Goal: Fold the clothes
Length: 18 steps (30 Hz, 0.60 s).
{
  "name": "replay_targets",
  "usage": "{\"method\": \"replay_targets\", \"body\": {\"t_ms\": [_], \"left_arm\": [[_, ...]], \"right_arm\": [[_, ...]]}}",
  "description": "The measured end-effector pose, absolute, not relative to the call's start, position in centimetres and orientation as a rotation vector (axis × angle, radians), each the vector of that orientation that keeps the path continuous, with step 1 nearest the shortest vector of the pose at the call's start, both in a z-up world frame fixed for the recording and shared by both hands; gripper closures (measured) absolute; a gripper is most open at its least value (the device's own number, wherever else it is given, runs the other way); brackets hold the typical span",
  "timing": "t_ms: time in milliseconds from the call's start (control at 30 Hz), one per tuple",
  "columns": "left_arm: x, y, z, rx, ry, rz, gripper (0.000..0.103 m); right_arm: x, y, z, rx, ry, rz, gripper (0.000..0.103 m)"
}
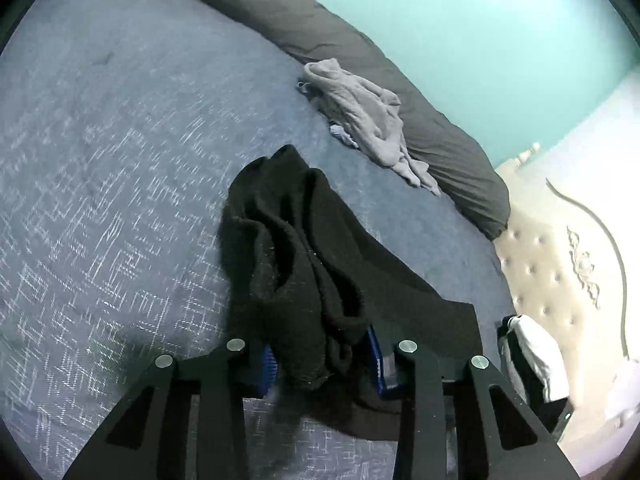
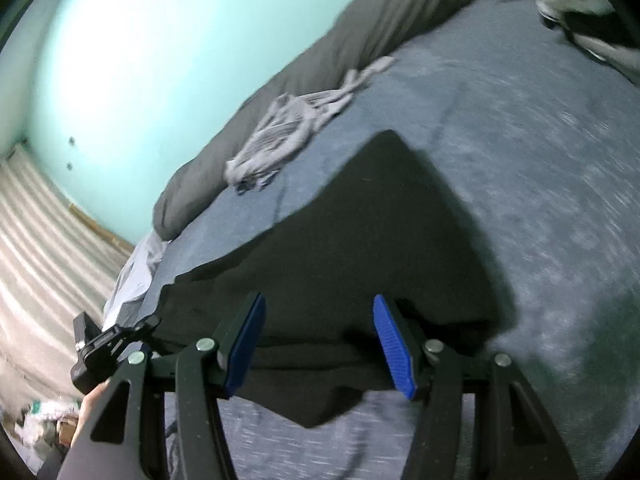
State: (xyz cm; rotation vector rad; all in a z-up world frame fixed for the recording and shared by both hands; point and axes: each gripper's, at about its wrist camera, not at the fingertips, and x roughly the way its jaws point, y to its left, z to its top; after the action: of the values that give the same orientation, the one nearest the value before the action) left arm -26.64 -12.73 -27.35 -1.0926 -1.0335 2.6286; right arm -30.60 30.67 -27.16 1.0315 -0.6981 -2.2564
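A black garment (image 1: 304, 248) lies on the blue-grey bedcover (image 1: 100, 160). In the left wrist view, one bunched end of it rises into my left gripper (image 1: 322, 366). The blue pads (image 1: 266, 366) press on the gathered cloth from both sides, so the gripper is shut on it. In the right wrist view the same black garment (image 2: 360, 232) spreads flat and wide. My right gripper (image 2: 320, 346) hangs over its near edge. Its blue pads (image 2: 394, 346) stand well apart and hold nothing.
A crumpled light grey garment (image 1: 360, 120) (image 2: 288, 132) lies further back beside a long dark grey roll of bedding (image 1: 320, 36). White and black cloth (image 1: 536, 356) sits near the tufted headboard (image 1: 552, 280). A hand (image 2: 90, 404) holds a black device (image 2: 108, 346) at the bed's left edge.
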Motion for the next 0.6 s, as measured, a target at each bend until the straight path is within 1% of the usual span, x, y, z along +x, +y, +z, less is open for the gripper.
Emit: {"method": "replay_targets", "body": {"t_ms": [67,167,300,367,400,500,600], "left_arm": [[-26.5,-12.4,-26.9,-1.084,-1.008,2.629,0.065],[-26.2,-12.1,-26.4,-1.075,-0.975,2.625,0.065],[-26.1,-12.1,-26.1,-1.077,-0.946,2.615,0.065],[-26.0,-12.1,-25.9,-1.081,-0.931,2.608,0.065],[-26.0,-11.9,-25.8,-1.080,-0.920,2.607,0.065],[-26.2,-11.4,-25.3,-1.075,-0.880,2.608,0.066],[-26.3,-10.8,-24.7,-1.062,-0.856,2.615,0.066]], "right_arm": [[-30.7,28.5,-26.5,1.030,-0.640,-2.211,0.068],[-30.6,25.5,-26.2,1.036,-0.561,-2.148,0.076],[-31.3,22.1,-27.9,1.136,-0.500,-2.102,0.080],[-31.5,21.2,-29.3,1.210,-0.450,-2.103,0.086],[-31.5,21.0,-30.2,1.252,-0.444,-2.098,0.086],[-31.6,21.1,-32.3,1.312,-0.492,-2.060,0.089],[-31.9,21.9,-31.4,1.270,-0.538,-2.070,0.089]]}}
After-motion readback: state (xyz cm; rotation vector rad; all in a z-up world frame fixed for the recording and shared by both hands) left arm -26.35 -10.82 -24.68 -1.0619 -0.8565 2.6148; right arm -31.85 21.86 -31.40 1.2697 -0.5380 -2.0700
